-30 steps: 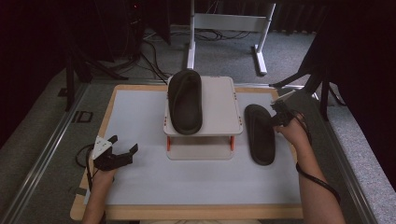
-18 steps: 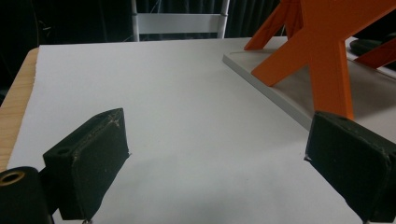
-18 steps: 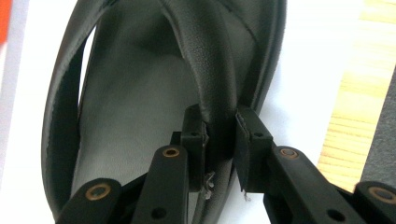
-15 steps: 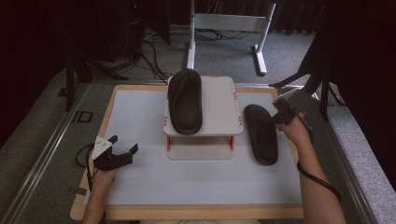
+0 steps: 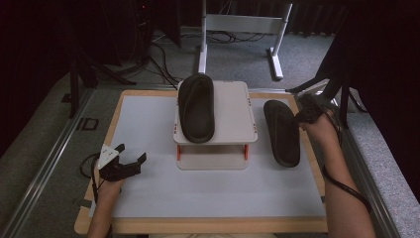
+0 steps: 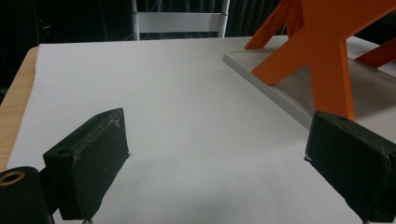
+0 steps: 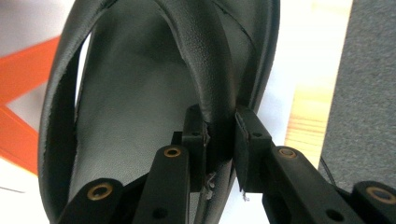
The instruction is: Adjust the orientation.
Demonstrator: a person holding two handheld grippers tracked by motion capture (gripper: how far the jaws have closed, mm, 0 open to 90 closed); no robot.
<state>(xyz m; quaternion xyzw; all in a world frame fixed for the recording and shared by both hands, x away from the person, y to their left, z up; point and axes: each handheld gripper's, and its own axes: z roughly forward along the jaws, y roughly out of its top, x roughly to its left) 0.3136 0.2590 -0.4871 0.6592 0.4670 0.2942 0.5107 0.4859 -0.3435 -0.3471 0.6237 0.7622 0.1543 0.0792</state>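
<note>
Right gripper (image 5: 303, 113) clamped on sandal strap, just right of the white stand (image 5: 233, 106).
High view: held sandal (image 5: 282, 131) right of stand, second sandal (image 5: 196, 106) on top; left gripper (image 5: 130, 164) front-left of stand. Left gripper view: jaws wide apart, nothing between. Right gripper view: pads (image 7: 195, 135) pinch the strap (image 7: 205, 56).

Two black padded jaws of the left tongs (image 6: 217, 172) rose from the bottom edge, spread wide apart with nothing between them. Below them lay a white sheet (image 6: 187, 107) covering the table (image 6: 16, 102), whose bare wooden edge showed at the far left. At the upper right stood an orange crossed leg (image 6: 322, 51) on a pale grey base plate (image 6: 275, 88). Beyond the far edge of the sheet, against a dark background, was a white metal frame (image 6: 180, 21).
</note>
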